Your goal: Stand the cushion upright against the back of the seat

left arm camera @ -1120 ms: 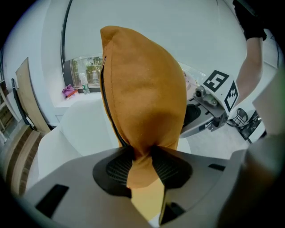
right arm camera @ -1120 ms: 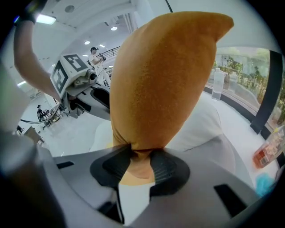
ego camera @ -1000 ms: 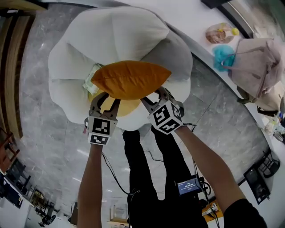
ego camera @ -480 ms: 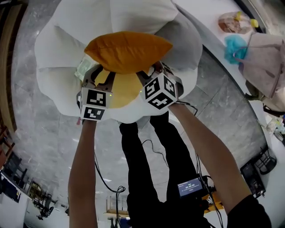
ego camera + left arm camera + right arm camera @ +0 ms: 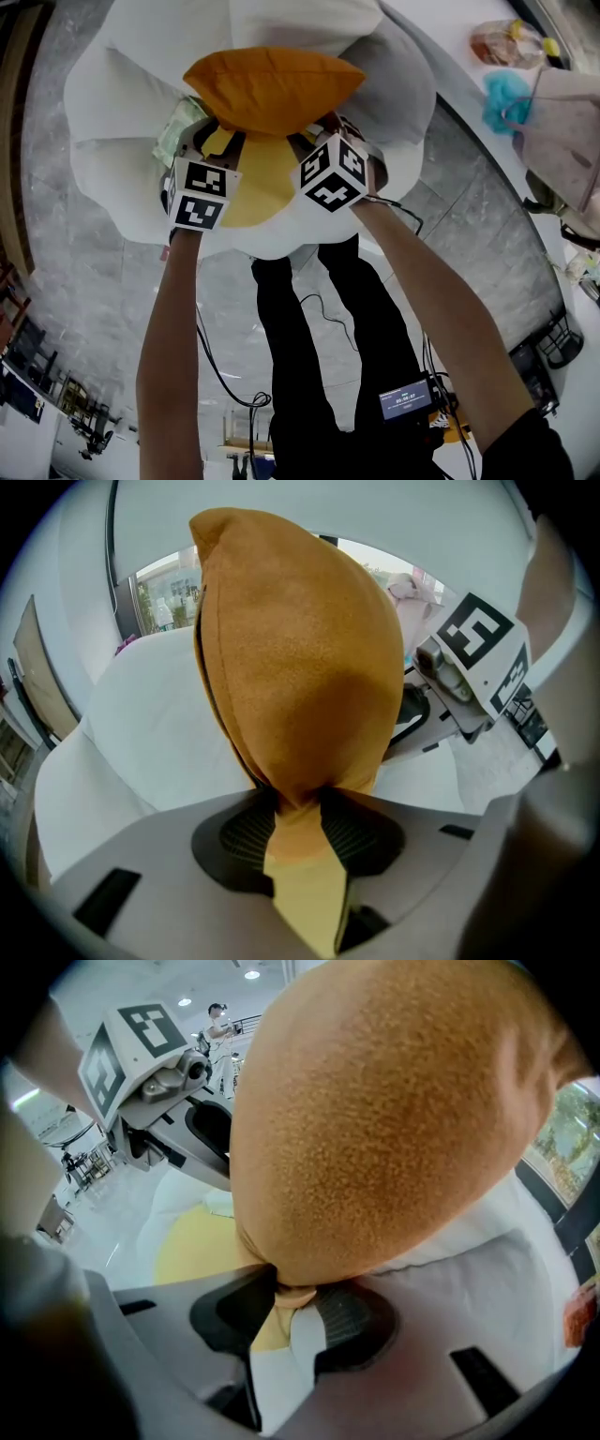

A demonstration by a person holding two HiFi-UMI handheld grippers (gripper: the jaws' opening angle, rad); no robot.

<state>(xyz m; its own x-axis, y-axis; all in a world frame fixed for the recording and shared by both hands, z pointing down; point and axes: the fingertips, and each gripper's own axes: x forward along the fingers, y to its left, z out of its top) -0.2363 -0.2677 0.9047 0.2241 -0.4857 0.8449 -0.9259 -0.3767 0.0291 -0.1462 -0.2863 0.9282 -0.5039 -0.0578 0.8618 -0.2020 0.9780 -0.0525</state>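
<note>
An orange cushion [image 5: 272, 89] hangs over the white flower-shaped seat [image 5: 112, 150], above its yellow centre [image 5: 258, 192]. My left gripper [image 5: 208, 141] is shut on the cushion's near left corner; in the left gripper view the orange cushion [image 5: 300, 667] fills the middle and its corner is pinched between the dark pads [image 5: 352, 834]. My right gripper [image 5: 317, 131] is shut on the near right corner; in the right gripper view the cushion [image 5: 394, 1119] bulges large above the pads [image 5: 345, 1321]. The white petal back of the seat [image 5: 300, 28] rises just behind the cushion.
Grey marble floor [image 5: 84, 300] surrounds the seat. At the right are a white counter edge [image 5: 450, 56], a turquoise object [image 5: 502, 98] and a beige bag [image 5: 562, 131]. A pale green item [image 5: 173, 136] lies on the seat beside my left gripper. The person's dark trouser legs [image 5: 319, 356] stand below the seat.
Both grippers have sunk with the cushion toward the seat and moved up the picture toward its back. The cushion now sits closer to the back petals.
</note>
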